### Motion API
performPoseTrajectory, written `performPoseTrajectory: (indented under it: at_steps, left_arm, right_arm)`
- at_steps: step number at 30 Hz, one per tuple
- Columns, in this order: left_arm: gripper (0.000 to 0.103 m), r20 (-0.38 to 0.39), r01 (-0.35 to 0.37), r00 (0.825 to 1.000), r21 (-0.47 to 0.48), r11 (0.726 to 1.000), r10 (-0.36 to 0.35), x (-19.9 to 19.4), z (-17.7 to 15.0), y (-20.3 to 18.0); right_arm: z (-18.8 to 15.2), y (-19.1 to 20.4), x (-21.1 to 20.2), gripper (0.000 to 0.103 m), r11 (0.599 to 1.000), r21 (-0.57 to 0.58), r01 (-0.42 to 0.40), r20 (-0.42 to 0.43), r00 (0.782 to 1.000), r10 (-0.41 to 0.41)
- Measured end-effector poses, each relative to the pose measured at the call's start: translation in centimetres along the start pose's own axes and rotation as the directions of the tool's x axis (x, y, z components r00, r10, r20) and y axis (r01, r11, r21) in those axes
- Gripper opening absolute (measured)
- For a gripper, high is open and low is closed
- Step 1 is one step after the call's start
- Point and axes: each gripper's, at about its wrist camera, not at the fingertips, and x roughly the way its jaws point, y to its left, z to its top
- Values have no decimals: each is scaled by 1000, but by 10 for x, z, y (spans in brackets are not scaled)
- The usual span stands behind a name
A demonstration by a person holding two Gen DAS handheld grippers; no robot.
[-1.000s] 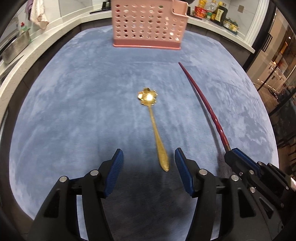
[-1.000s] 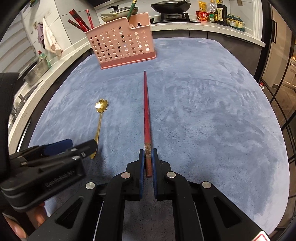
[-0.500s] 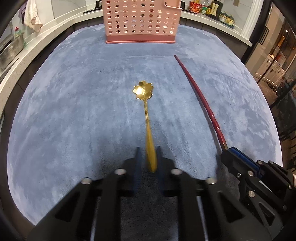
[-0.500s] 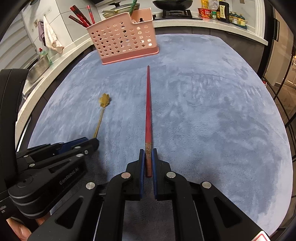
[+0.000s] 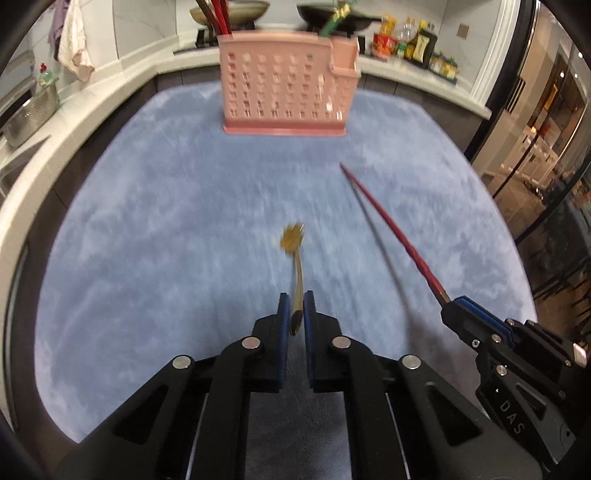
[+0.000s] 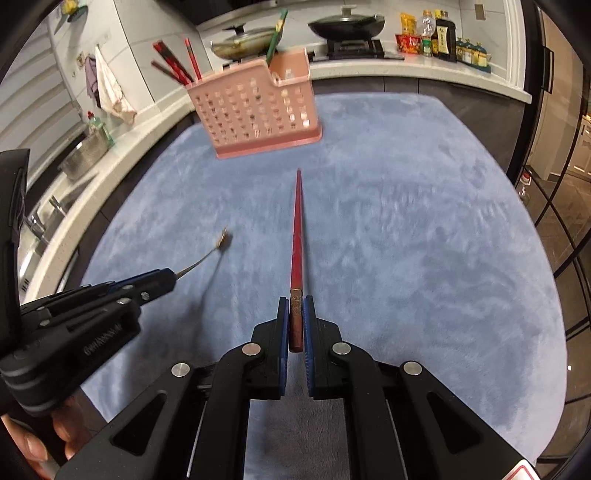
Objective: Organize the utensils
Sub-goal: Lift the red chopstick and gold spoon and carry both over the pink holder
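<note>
My left gripper (image 5: pixel 294 308) is shut on the handle end of a gold spoon (image 5: pixel 295 258) with a flower-shaped bowl, which hangs clear of the blue mat. My right gripper (image 6: pixel 295 314) is shut on the thick end of a red chopstick (image 6: pixel 296 229), also lifted, its tip aimed at the pink perforated utensil basket (image 6: pixel 255 114). In the left wrist view the basket (image 5: pixel 288 92) stands at the far edge of the mat and the right gripper (image 5: pixel 448 308) with its chopstick (image 5: pixel 391 229) is at the right. In the right wrist view the left gripper (image 6: pixel 168 277) and spoon (image 6: pixel 221 242) are at the left.
The blue mat (image 6: pixel 406 240) covers the table. The basket holds red chopsticks (image 6: pixel 177 62) and a green-handled utensil (image 6: pixel 277 33). A white counter behind it carries a wok (image 6: pixel 347 24), bottles (image 6: pixel 439 37) and a metal sink (image 6: pixel 81 155). A person's fingers (image 6: pixel 33 446) show at bottom left.
The left gripper went from open around the spoon's handle to shut on it and raised the spoon off the mat. The right gripper rose with the chopstick, and the basket looks farther away.
</note>
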Motion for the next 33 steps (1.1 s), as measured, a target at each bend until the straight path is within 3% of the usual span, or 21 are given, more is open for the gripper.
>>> performPoseTrajectory:
  at_steps: [9, 16, 21, 25, 33]
  left_arm:
    - [1, 99, 10, 995, -23, 1000, -8, -41, 53, 16]
    - [1, 175, 7, 985, -9, 1000, -5, -75, 111, 22]
    - [1, 185, 17, 982, 24, 1000, -21, -88, 153, 19]
    - [1, 204, 28, 978, 49, 998, -37, -98, 191, 16]
    - [1, 202, 48, 978, 42, 998, -56, -93, 255, 21]
  right_arm:
    - [52, 3, -44, 7, 1000, 4, -24, 130, 991, 24]
    - [119, 3, -75, 7, 998, 0, -67, 254, 965, 65]
    - [163, 4, -83, 7, 995, -2, -100, 303, 948, 95]
    - [201, 9, -90, 7, 993, -2, -120, 345, 932, 114]
    - [284, 23, -104, 7, 989, -13, -150, 465, 874, 139]
